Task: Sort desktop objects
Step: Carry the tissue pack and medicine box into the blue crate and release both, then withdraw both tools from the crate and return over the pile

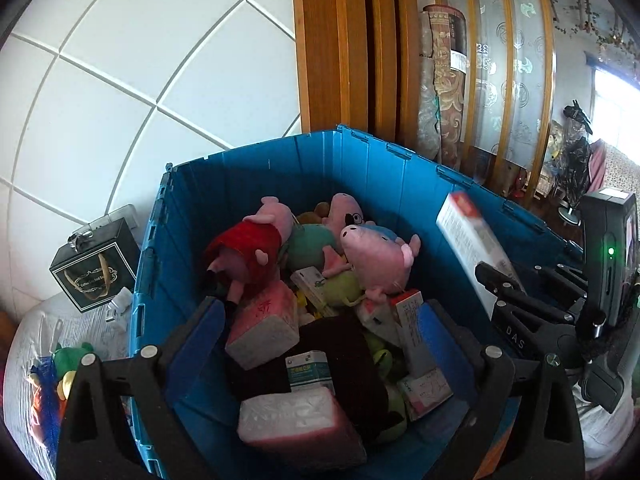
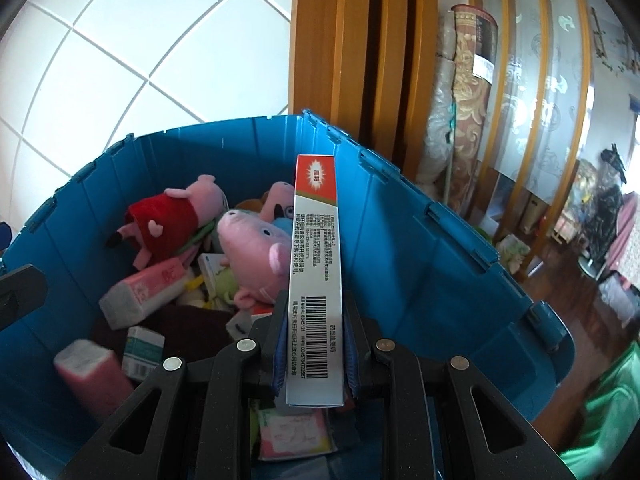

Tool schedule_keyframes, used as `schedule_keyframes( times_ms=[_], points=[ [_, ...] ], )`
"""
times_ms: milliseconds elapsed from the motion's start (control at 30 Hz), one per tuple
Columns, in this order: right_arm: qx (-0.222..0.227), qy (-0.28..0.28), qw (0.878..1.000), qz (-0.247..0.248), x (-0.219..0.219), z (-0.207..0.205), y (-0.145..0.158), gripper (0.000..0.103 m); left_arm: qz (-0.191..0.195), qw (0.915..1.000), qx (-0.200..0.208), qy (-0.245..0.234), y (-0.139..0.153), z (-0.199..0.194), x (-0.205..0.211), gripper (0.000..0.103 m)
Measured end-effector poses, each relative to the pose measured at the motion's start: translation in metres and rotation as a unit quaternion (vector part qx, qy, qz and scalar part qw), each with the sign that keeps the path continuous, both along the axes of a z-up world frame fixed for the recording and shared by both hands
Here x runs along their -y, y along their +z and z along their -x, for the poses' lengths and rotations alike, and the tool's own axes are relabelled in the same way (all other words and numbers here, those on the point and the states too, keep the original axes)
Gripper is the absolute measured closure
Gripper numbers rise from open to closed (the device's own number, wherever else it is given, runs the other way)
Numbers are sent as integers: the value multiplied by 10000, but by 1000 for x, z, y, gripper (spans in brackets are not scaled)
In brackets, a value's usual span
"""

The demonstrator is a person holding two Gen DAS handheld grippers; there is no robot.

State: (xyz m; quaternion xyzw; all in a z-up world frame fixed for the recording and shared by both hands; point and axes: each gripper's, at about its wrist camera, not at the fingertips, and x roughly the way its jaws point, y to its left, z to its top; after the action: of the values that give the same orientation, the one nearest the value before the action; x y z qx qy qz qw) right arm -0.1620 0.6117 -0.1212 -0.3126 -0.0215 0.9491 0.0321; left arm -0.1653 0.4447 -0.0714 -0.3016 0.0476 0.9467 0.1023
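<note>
At the bottom centre of its own view, the right gripper clamps a long medicine box, upright above the blue crate. The left gripper hangs spread, grasping nothing, over the crate's plush pigs.

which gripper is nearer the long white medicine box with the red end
Right. The right gripper is shut on the medicine box, holding it over the blue crate. The left gripper is open, empty, off to its side.

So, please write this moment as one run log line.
right gripper: shut on long white medicine box | left gripper: open | both above blue plastic crate
</note>
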Motion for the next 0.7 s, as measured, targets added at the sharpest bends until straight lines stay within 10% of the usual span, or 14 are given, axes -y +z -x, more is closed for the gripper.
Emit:
schedule_keyframes(
  times_ms=[400, 700],
  points=[
    [-141, -100, 9998, 90, -2, -4, -3, 18, -16, 9999, -124, 12, 0, -2, 0, 4],
    [-329, -318, 9989, 93, -3, -7, -2, 11, -351, 9982, -472, 119, 4, -21, 19, 4]
  ],
)
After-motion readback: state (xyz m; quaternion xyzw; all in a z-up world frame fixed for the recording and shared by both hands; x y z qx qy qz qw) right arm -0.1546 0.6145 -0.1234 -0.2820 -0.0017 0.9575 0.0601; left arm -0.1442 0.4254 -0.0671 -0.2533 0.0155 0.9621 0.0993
